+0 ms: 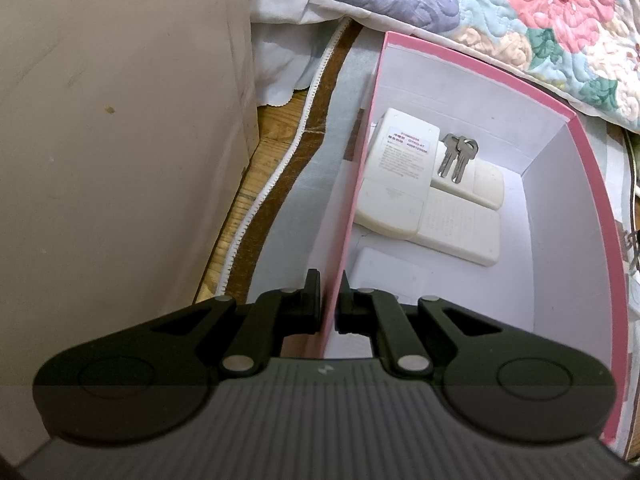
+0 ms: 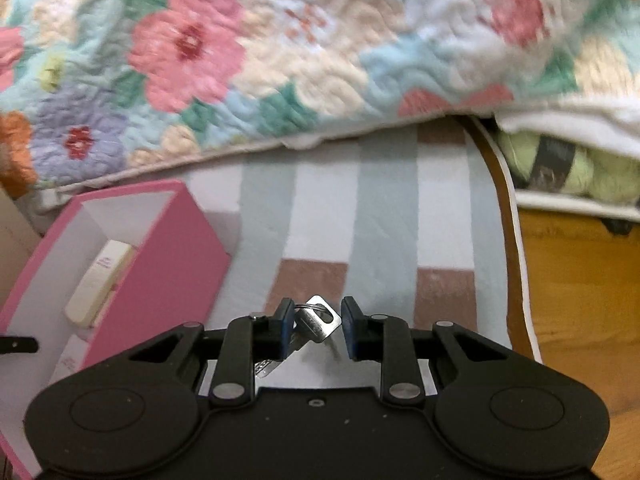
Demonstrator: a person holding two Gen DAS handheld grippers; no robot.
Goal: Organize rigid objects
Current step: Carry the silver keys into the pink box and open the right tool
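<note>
Keys (image 2: 318, 322) pinched by their heads in the right gripper (image 2: 314, 328) look light, stiff and slippery, while the left gripper (image 1: 329, 304) clamps the pink box (image 1: 592, 208) wall.

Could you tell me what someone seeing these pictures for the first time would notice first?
The pink box stands out, open on the striped cloth, with cream remote controls and a pair of keys lying inside. The left claw is clamped on the box's near wall. In the right wrist view, the right claw grips a silver set of keys, with the flowered quilt behind.
</note>
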